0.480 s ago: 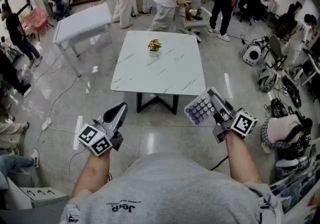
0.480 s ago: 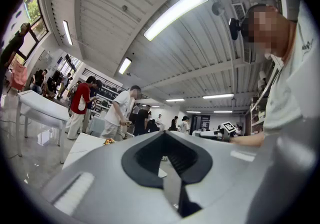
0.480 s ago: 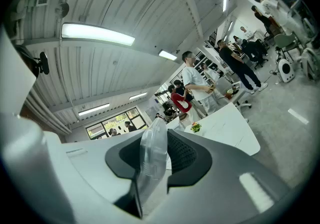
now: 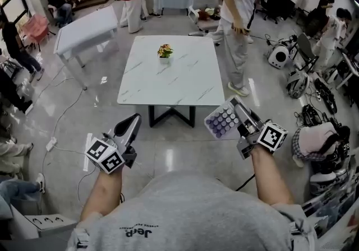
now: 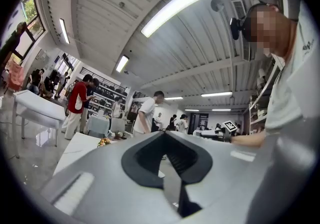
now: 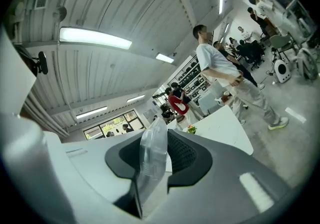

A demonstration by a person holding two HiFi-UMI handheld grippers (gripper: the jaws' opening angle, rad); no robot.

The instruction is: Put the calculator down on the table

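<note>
The calculator (image 4: 221, 121), white with rows of purple keys and in a clear cover, hangs in the air above the floor, in front of the white marble table's (image 4: 185, 76) near right corner. My right gripper (image 4: 238, 114) is shut on it; in the right gripper view the clear cover's edge (image 6: 153, 153) stands upright between the jaws. My left gripper (image 4: 133, 122) is held level at the lower left, short of the table, shut with nothing in it; in the left gripper view its jaws (image 5: 167, 168) meet in a narrow seam.
A small flower pot (image 4: 164, 51) stands toward the table's far side. A person in white (image 4: 238, 26) stands close by its right edge. Another white table (image 4: 90, 28) is at the far left. Cables and equipment (image 4: 314, 104) lie on the floor at right.
The person in white has walked from behind the table to its right side. Both grippers stay almost where they were, the calculator still held.
</note>
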